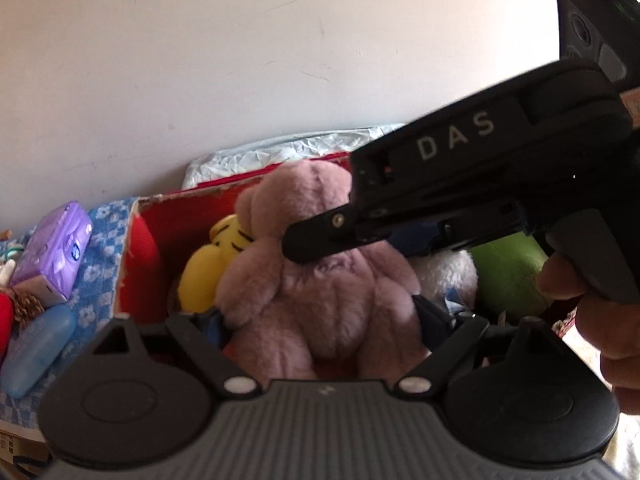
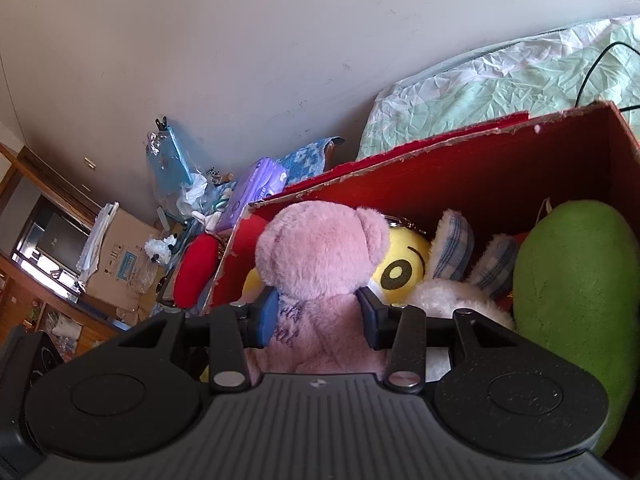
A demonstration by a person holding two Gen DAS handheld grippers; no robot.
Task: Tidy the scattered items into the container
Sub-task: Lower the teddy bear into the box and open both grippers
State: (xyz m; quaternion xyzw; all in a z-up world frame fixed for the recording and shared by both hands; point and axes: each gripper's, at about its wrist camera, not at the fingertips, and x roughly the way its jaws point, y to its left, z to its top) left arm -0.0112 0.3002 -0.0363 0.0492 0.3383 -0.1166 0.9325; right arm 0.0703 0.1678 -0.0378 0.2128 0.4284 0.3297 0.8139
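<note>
- Pink plush bear (image 2: 320, 264) sits inside the red box (image 2: 500, 172), toward its left wall, head up, back turned to the right wrist camera.
- Right tool (image 2: 318, 318) straddles the bear's torso at 6 o'clock of its head. Blue pads (image 2: 267, 314) lie against the fur on both sides; fur barely dented, so a light grasp at best. No earlier view to compare. I read this as letting go after setting the bear in.
- Left tool (image 1: 320, 320): released, jaws spread wide either side of the bear's lower body, pads clear of the fur. Probably steadying space, not a hold.
- From the left wrist camera, the right tool's body crosses in from 2 o'clock, its finger over the bear's chest; a person's hand (image 1: 592, 320) grips the handle at 3 o'clock.
- Box already crowded: yellow plush (image 2: 400, 268) at the bear's 3 o'clock, white plush with checked ears (image 2: 460, 292) beyond it, green plush (image 2: 572, 292) against the right wall. Bear is wedged upright by these neighbours.
- Outside, 9 o'clock of the box: purple packet (image 1: 60, 244), blue bottle (image 1: 36, 352) on the blue floral cloth (image 1: 100, 264). Likely next pickups.
</note>
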